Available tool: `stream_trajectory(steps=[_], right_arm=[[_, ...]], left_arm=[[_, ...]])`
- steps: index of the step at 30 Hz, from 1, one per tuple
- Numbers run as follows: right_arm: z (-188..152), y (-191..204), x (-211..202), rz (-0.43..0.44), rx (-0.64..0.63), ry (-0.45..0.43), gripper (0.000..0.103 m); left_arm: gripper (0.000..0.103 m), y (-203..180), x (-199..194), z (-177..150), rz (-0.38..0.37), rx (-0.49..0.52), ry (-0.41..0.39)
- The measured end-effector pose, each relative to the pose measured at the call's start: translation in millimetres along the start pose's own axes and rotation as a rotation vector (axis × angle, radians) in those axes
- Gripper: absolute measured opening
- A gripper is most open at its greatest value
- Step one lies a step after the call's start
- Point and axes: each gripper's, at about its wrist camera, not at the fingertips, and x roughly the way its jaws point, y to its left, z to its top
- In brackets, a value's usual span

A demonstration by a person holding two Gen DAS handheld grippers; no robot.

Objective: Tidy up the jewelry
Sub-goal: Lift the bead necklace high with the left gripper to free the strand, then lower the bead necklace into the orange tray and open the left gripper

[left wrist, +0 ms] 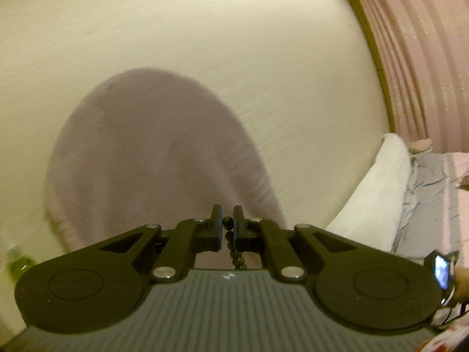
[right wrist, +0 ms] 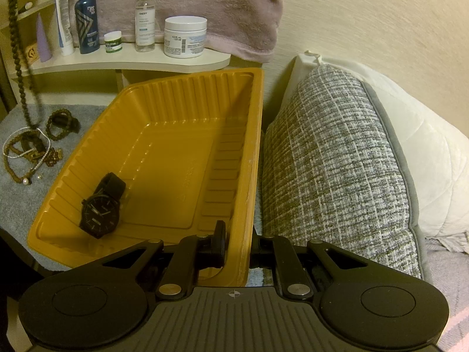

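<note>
My left gripper (left wrist: 228, 228) is shut on a dark beaded necklace (left wrist: 229, 239) and holds it up in the air, facing a cream wall. The same strand (right wrist: 18, 58) hangs at the far left of the right wrist view. My right gripper (right wrist: 237, 243) is shut on the near right rim of a yellow plastic tray (right wrist: 181, 146). A black wristwatch (right wrist: 101, 208) lies in the tray's near left corner. Several bead bracelets and necklaces (right wrist: 32, 146) lie on a grey cloth (right wrist: 11, 187) left of the tray.
A pink towel (left wrist: 152, 161) hangs on the wall. A shelf (right wrist: 132, 61) behind the tray holds bottles and a white jar (right wrist: 185, 36). A grey woven pillow (right wrist: 337, 161) and a white pillow (right wrist: 425, 146) lie right of the tray.
</note>
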Motion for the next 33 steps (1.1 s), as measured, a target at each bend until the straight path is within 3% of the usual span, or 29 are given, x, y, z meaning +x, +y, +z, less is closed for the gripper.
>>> stream_trajectory(steps=[5,9,22,33], right_arm=[[0.5,-0.1,0.3,0.0,0.0,-0.001,0.012],[-0.4,-0.1,0.1,0.001,-0.001,0.0,0.012],[-0.6,-1.0,2.3,0.005,-0.007,0.002,0.012],[-1.0,-1.4,2.7,0.007,-0.011,0.003,0.012]], left_arm=[[0.006,-15.8,15.2,19.0,-0.071,0.0,-0.046],[0.006,-30.6,35.3,17.0,-0.13,0.008,-0.018],[0.006,-83.4,111.2,-57.5,-0.296,0.048,0.266],[0.006,-113.9,154.7,-113.9,-0.389,0.044,0.437]])
